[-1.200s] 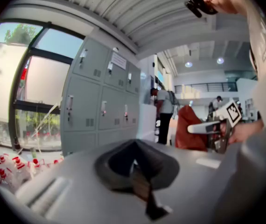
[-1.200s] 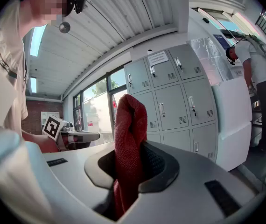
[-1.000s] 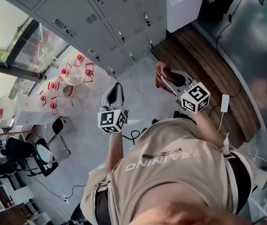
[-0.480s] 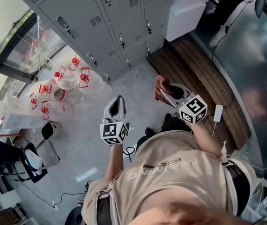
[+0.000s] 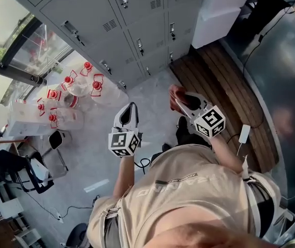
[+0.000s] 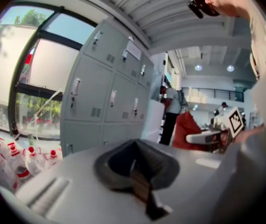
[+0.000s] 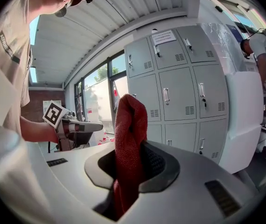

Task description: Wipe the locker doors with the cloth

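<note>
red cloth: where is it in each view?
Head view: red cloth right of centre, at the right gripper tip.
Left gripper view: red cloth right of centre, held by the right gripper.
Right gripper view: red cloth centre, between the jaws.
Shared landmark: grey lockers.

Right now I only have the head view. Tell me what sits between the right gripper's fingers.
Observer: The right gripper view shows the right gripper shut on the red cloth, which rises in a folded hump above the fingers.
Operator: Now report the left gripper.
Observer: In its own view, the left gripper has its fingers together, with nothing between them.
Operator: Name anything stuck on the locker doors.
Observer: A paper notice is fixed to one top-row door of the lockers.
</note>
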Motion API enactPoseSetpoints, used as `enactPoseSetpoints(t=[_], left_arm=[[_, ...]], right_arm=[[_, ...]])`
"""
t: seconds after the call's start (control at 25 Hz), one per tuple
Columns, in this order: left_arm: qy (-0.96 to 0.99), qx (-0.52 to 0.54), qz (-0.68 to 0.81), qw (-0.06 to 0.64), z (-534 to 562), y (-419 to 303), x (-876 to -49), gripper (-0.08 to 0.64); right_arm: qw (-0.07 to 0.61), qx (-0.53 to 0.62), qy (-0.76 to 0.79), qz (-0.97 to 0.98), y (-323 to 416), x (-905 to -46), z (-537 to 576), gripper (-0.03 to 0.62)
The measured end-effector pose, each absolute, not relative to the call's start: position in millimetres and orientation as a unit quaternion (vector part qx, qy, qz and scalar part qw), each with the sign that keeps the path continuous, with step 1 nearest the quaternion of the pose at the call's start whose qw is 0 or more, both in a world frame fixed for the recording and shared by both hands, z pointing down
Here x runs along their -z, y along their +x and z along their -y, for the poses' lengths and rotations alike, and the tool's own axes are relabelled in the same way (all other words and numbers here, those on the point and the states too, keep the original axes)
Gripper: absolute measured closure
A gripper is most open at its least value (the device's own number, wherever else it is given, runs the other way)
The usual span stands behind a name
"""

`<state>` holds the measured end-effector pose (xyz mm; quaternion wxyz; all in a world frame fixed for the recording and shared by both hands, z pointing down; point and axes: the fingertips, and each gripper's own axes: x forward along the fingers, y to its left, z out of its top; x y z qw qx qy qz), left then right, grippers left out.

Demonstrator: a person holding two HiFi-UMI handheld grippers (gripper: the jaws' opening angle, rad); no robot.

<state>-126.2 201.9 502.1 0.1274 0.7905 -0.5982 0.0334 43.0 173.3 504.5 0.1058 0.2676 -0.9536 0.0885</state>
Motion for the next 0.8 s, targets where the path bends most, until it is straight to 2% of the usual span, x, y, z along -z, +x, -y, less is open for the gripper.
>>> enactPoseSetpoints(t=[0.32, 0.48, 0.8], left_arm=[[0.788, -0.062, 0.601, 0.121, -114, -90, -491, 0.554], [0.778, -0.024, 0.614, 0.133, -59, -76, -475, 0.554], [0.761, -0.032, 0.641, 0.095, 4, -66, -449, 0.554]], right_arm=[[0.11, -0.087, 0.247, 0.959, 71, -516, -88, 0.538], [0.104, -0.098, 0.234, 0.962, 90, -522, -41, 0.537], [0.1, -0.09, 0.192, 0.972, 88, -524, 26, 0.537]])
